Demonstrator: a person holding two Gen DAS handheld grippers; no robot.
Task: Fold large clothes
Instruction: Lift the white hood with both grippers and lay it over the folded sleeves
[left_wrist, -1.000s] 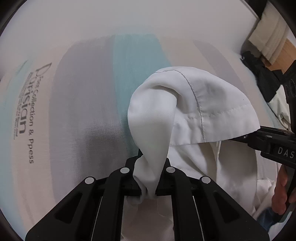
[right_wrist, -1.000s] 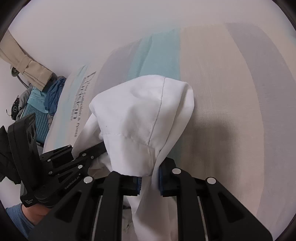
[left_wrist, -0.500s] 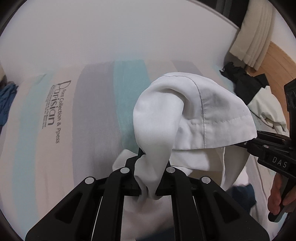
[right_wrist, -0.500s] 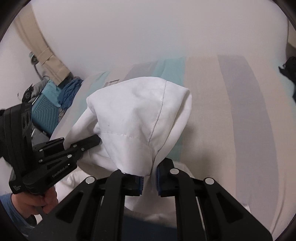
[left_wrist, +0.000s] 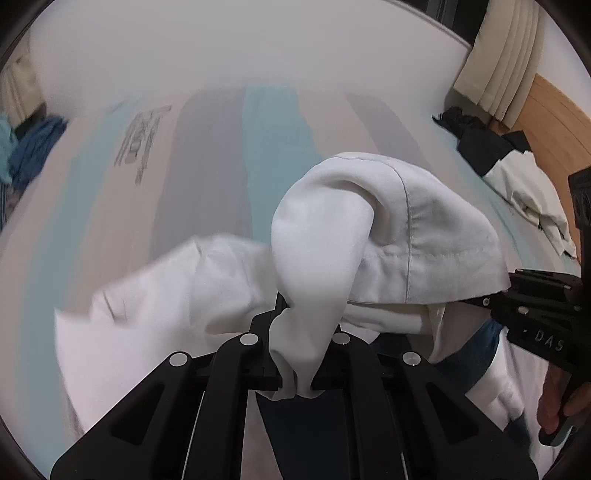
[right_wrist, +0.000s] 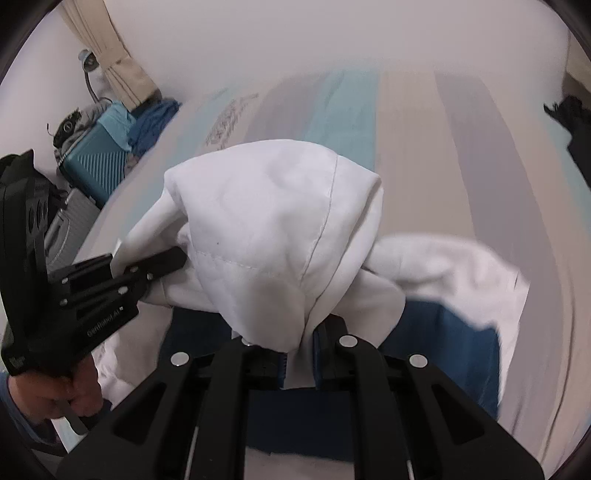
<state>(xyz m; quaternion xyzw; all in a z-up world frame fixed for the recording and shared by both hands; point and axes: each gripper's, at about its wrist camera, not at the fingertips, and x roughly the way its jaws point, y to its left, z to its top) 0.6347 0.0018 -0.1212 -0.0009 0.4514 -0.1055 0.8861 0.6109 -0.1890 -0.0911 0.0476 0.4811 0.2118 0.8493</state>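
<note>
A large white garment (left_wrist: 406, 236) with a dark blue panel hangs bunched between both grippers above a striped bed (left_wrist: 221, 155). My left gripper (left_wrist: 297, 384) is shut on a twisted fold of its white cloth. In the right wrist view the same garment (right_wrist: 273, 229) drapes over my right gripper (right_wrist: 299, 369), which is shut on another fold. Each gripper shows in the other's view: the right gripper (left_wrist: 506, 295) at the right edge, the left gripper (right_wrist: 173, 258) at the left. Loose white cloth (left_wrist: 147, 302) trails to the left below, blurred.
The bed (right_wrist: 424, 122) has grey, teal and beige stripes with printed lettering (left_wrist: 142, 144). Dark and white clothes (left_wrist: 495, 155) lie at its far right by a curtain (left_wrist: 498, 59). A teal suitcase (right_wrist: 96, 158) with blue clothes stands at the far left. A hand (right_wrist: 40, 395) holds the left gripper's handle.
Both grippers have pulled back from the bed together with the garment lifted. More of the bed, the room's sides and the garment's blue panel have come into view.
</note>
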